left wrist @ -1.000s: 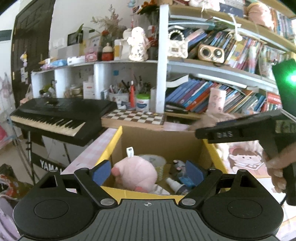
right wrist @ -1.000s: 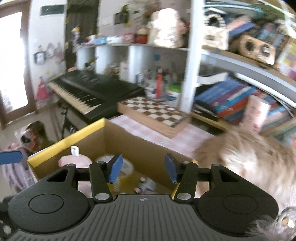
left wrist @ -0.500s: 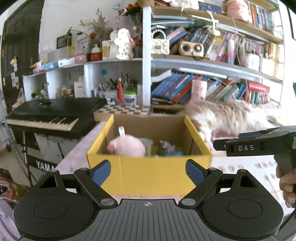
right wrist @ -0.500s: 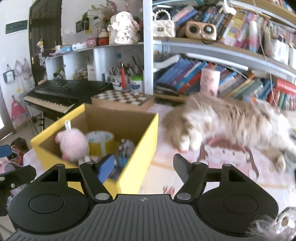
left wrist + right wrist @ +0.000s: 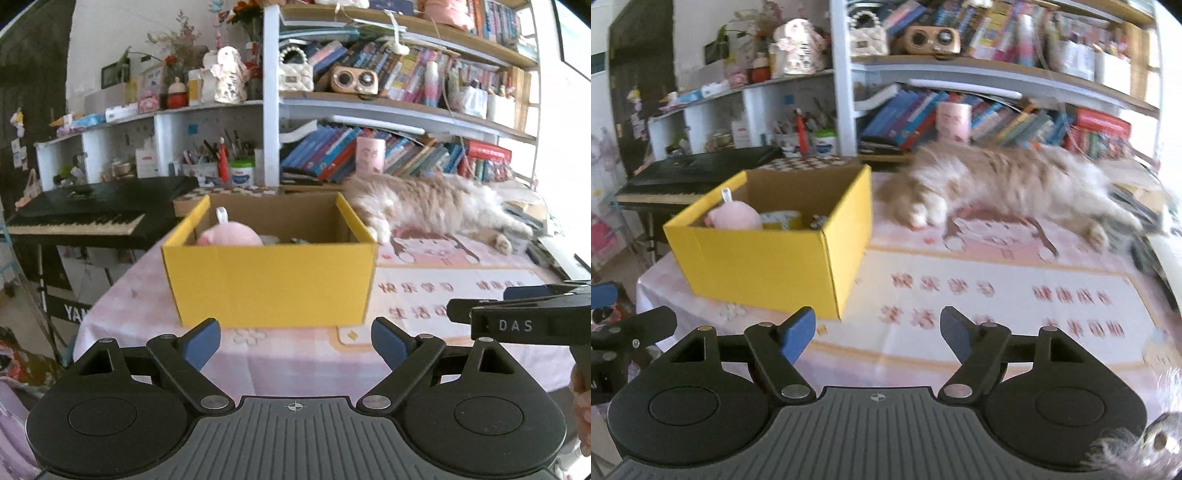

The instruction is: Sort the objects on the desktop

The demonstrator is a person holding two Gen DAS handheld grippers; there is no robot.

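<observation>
With both claws, left claw (image 5: 293, 341) and right claw (image 5: 877, 332), spread wide and empty, I'd judge the pink plush toy (image 5: 735, 218) inside the yellow cardboard box (image 5: 271, 280) on the tabletop (image 5: 997, 295) light, soft and squashy, best pinched across its round body.

- Cardboard box (image 5: 271, 282): yellow outside, plain brown inside.
- Plush toy (image 5: 229, 236) in the box: pale pink, with a white loop tag.
- Tablecloth (image 5: 997, 295): pale pink and cream, red-orange printed characters, a cartoon figure at the far side.
- Cat (image 5: 1008, 181): long cream-and-tan fur, white paws.
- Chessboard (image 5: 809, 162) beyond the box: brown and white checks.
- Keyboard (image 5: 92, 214), far left: black body, white keys.
- Left gripper (image 5: 295, 341) and right gripper (image 5: 877, 334): black frames, blue pads.
- Shelving (image 5: 271, 110): white.
</observation>
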